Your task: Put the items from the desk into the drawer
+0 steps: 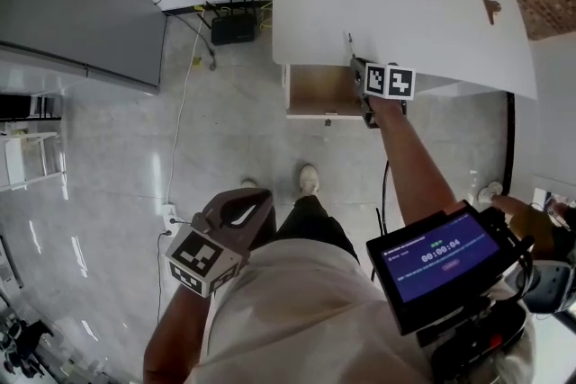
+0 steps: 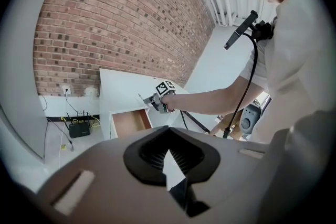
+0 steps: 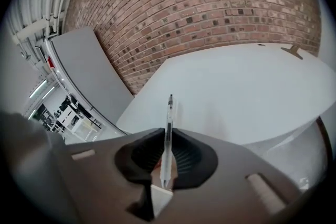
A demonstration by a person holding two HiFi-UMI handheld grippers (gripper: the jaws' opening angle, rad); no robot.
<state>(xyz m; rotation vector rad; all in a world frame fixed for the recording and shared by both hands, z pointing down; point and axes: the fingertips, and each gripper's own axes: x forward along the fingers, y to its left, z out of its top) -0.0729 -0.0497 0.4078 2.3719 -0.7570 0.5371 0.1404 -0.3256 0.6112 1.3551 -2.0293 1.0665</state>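
My right gripper (image 1: 360, 76) reaches over the front edge of the white desk (image 1: 405, 4) and is shut on a clear pen (image 3: 168, 139). The pen stands up between the jaws, its tip pointing across the desk top (image 3: 247, 92). Just left of and below that gripper, the wooden drawer (image 1: 321, 93) stands pulled out and looks empty. A small brown item (image 1: 490, 6) lies near the desk's far right; it also shows in the right gripper view as the brown item (image 3: 292, 50). My left gripper (image 1: 236, 216) hangs low by my hip, shut, holding nothing.
A grey cabinet (image 1: 81, 4) stands at the left. A router (image 1: 232, 30) and cables lie on the floor against the brick wall. A screen device (image 1: 438, 261) hangs at my chest. White shelving (image 1: 22, 159) is at the far left.
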